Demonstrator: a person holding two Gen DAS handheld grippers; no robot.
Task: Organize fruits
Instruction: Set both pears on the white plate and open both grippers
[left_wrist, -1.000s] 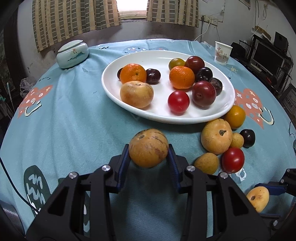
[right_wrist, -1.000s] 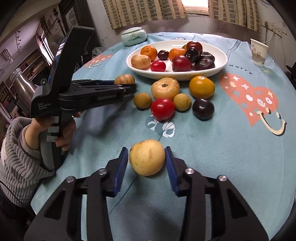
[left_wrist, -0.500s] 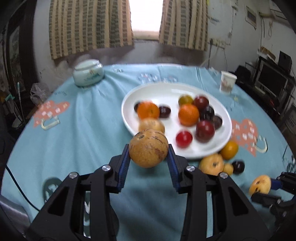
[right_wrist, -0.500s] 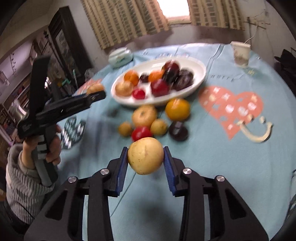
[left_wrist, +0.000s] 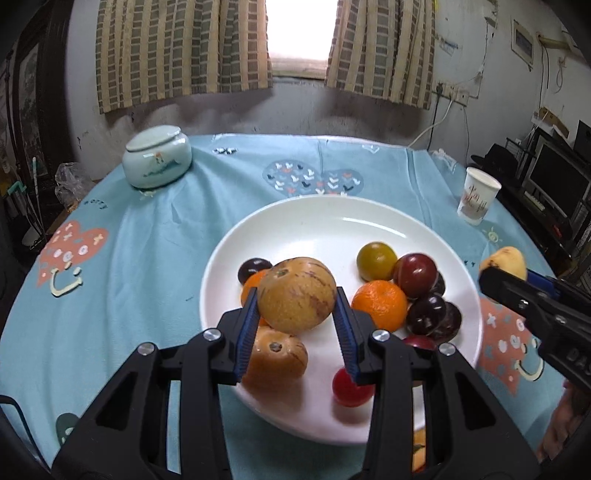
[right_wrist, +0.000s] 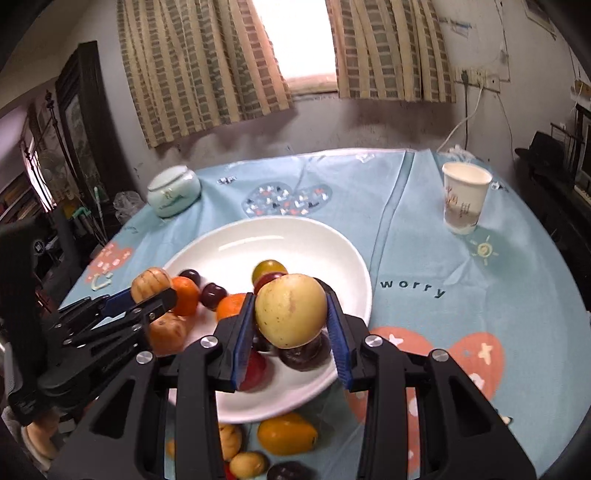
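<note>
My left gripper (left_wrist: 295, 308) is shut on a brown streaked fruit (left_wrist: 296, 294) and hangs over the near left part of the white plate (left_wrist: 332, 218). In the right wrist view my right gripper (right_wrist: 291, 320) is shut on a pale yellow fruit (right_wrist: 290, 311) above the plate's (right_wrist: 258, 240) near right side. The plate holds oranges (left_wrist: 379, 304), dark plums (left_wrist: 425, 313), red fruits (left_wrist: 346, 386) and a tan fruit (left_wrist: 277, 356). Each gripper shows in the other view, the right one (left_wrist: 513, 275) at the right edge and the left one (right_wrist: 147, 295) at the left.
Several fruits, among them an orange one (right_wrist: 287, 432), lie on the blue tablecloth (left_wrist: 147, 258) in front of the plate. A pale green lidded jar (left_wrist: 157, 156) stands at the back left and a paper cup (left_wrist: 477, 200) at the back right. A hand (right_wrist: 40, 432) grips the left tool.
Both grippers have risen from the cloth and moved forward over the plate, each carrying its fruit. The loose fruits have dropped below or out of both views.
</note>
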